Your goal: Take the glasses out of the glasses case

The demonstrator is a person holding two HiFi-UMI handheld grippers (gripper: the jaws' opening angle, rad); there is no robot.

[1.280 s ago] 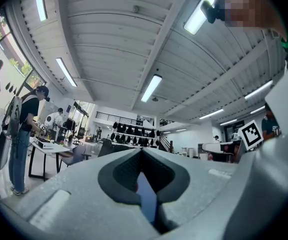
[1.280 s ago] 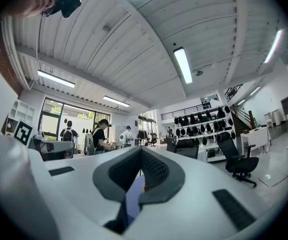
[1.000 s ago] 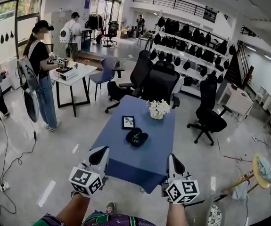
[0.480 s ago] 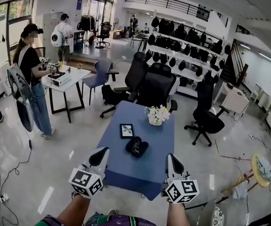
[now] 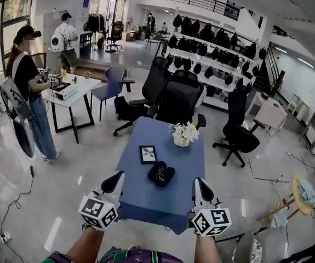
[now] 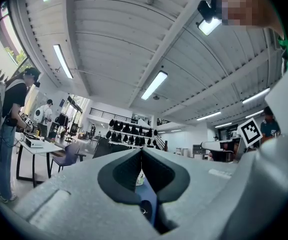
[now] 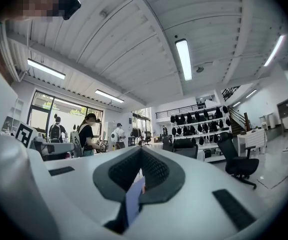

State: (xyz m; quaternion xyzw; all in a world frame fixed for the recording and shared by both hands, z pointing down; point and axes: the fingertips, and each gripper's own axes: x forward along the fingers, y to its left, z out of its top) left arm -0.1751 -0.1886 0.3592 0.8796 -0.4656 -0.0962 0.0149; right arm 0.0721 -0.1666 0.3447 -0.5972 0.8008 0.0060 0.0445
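Desk point(image 5: 141, 201) sits nearer than before; the open glasses case point(image 5: 161, 174) at its middle holds the glasses point(image 5: 159, 172). Left tongs point(image 5: 113, 182) and right tongs point(image 5: 202, 190) hover closed and empty at the near edge. The right gripper view shows only a sliver of blue desk.

The table point(image 5: 187, 166) is blue, the glasses case point(image 5: 161, 175) black, the flowers point(image 5: 184, 130) white. Left claw point(image 5: 114, 181) and right claw point(image 5: 201, 187) are white with black-and-white square markers point(image 5: 98, 211).

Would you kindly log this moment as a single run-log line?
step: pre-grasp | left tool: shut, empty | right tool: shut, empty | case: open on table, glasses inside, untouched
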